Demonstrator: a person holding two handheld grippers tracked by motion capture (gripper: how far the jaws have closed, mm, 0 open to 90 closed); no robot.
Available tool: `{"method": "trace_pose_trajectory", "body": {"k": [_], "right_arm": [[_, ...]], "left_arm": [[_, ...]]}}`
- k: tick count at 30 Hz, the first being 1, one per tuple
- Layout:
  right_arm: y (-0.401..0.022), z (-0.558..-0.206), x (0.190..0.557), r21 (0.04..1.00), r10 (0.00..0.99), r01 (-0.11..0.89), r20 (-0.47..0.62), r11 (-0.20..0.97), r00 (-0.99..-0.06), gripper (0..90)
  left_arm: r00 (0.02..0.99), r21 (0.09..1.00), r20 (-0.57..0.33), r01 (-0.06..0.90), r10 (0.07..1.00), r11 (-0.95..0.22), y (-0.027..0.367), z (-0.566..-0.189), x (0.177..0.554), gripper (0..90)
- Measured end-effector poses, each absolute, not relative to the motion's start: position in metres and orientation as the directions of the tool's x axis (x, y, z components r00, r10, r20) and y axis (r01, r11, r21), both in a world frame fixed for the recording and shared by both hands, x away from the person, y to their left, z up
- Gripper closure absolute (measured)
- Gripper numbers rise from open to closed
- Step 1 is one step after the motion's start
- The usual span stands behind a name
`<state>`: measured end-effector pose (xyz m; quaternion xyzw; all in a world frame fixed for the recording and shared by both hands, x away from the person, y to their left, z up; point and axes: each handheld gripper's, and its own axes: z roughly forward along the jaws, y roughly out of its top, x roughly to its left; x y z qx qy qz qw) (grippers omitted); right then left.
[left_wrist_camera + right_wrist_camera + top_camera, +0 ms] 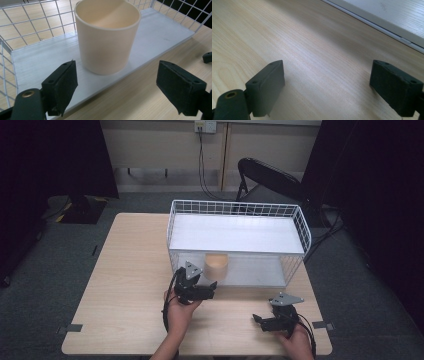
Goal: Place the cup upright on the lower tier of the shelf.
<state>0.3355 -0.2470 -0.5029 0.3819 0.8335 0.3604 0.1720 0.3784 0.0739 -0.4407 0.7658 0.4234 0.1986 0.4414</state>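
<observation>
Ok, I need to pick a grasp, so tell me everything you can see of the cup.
The cup is a plain cream, smooth, matte tumbler with no handle, likely plastic. It narrows slightly toward its base. It stands upright and looks empty, on the rack's white lower shelf near the front edge. Nothing else touches it; the open left gripper faces it, short of contact.

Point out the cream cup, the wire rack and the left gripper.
cream cup (106, 42), left gripper view, on its outer side wall.
wire rack (235, 208), high view, on its back wire rim.
left gripper (116, 90), left gripper view, midway between its open jaws.
</observation>
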Motion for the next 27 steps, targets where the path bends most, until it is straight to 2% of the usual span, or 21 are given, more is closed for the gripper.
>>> {"method": "trace_pose_trajectory", "body": {"k": [27], "right_arm": [[-0.247,-0.503,0.335,0.732,0.76,0.513,-0.011,0.448,-0.649,12.0]], "left_arm": [[0.632,0.834,-0.102,0.475,0.769,-0.28,0.105,-0.444,0.365,16.8]]}}
